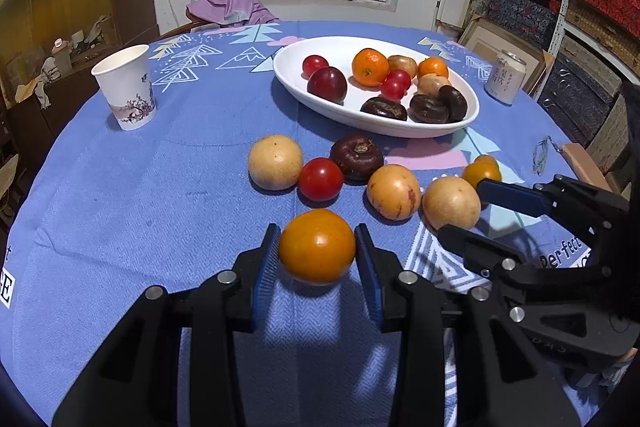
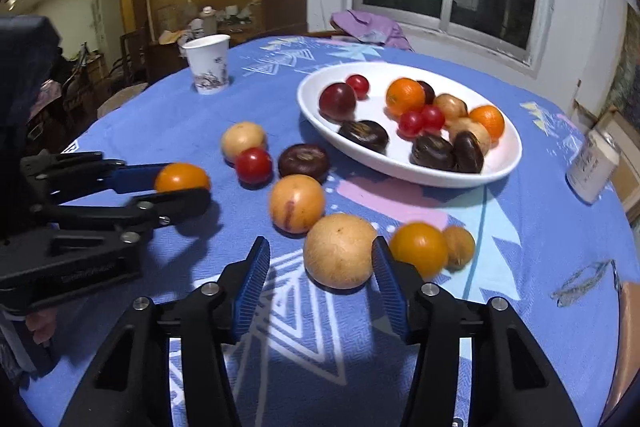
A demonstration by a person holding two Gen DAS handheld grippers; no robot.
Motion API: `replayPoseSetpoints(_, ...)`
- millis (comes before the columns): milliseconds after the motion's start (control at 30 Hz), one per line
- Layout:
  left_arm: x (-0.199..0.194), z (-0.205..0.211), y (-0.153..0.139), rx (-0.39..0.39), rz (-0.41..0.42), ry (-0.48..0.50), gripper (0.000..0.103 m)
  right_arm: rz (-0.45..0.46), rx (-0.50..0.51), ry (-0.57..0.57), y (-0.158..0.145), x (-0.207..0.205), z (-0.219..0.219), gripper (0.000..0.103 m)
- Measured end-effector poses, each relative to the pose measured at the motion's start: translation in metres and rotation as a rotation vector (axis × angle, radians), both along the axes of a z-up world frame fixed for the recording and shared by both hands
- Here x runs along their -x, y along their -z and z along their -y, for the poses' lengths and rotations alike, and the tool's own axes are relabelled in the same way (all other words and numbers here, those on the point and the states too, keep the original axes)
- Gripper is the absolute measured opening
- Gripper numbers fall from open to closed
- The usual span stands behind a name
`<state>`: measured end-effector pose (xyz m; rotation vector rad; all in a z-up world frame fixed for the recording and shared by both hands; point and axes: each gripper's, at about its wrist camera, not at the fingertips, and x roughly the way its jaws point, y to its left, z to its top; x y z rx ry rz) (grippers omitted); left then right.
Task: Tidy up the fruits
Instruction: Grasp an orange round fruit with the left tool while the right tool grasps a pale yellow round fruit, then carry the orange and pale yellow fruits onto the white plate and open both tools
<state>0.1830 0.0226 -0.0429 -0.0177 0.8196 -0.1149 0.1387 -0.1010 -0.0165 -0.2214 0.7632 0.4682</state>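
Indoor light, soft shadows, fisheye edges

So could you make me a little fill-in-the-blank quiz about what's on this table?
1. The left fingers are closed on an ____ tomato.
2. The white oval plate sits on a ____ tablecloth.
3. The paper cup stands ____ on the cloth.
4. The right fingers straddle a tan round fruit lying ____ the plate.

Missing words: orange; blue; upright; outside
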Motion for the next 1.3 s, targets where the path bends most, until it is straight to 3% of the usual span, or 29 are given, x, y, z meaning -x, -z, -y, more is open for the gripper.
replayPoseSetpoints(67,-0.001,0.001,0.001,-0.005,-0.004,0.001,0.037,-0.025,0.033,0.025,0.005,-0.008,-0.001,0.053)
replayPoseSetpoints(167,-0.001,0.002,0.002,-0.007,-0.008,0.001,0.037,-0.037,0.014,0.047,0.003,-0.021,0.003,0.042)
replayPoseSetpoints(233,-0.002,0.001,0.003,-0.007,-0.01,-0.002,0.037,-0.03,0.022,0.04,0.004,-0.024,0.001,0.042)
replayPoseSetpoints(567,-0.001,0.006,0.004,-0.049,0.004,-0.01,0.037,0.048,0.25,-0.019,0.013,-0.02,-0.025,0.044)
replayPoseSetpoints(633,-0.001,0.005,0.003,-0.047,0.006,-0.015,0.037,0.052,0.251,-0.019,0.013,-0.018,-0.023,0.044)
replayPoseSetpoints(933,0.003,0.006,-0.002,-0.056,0.033,-0.016,0.037,0.047,0.161,0.03,0.004,-0.007,-0.004,0.043)
replayPoseSetpoints(1300,0.015,0.008,-0.015,-0.058,0.103,-0.014,0.037,0.043,-0.103,0.091,-0.017,0.028,0.044,0.043)
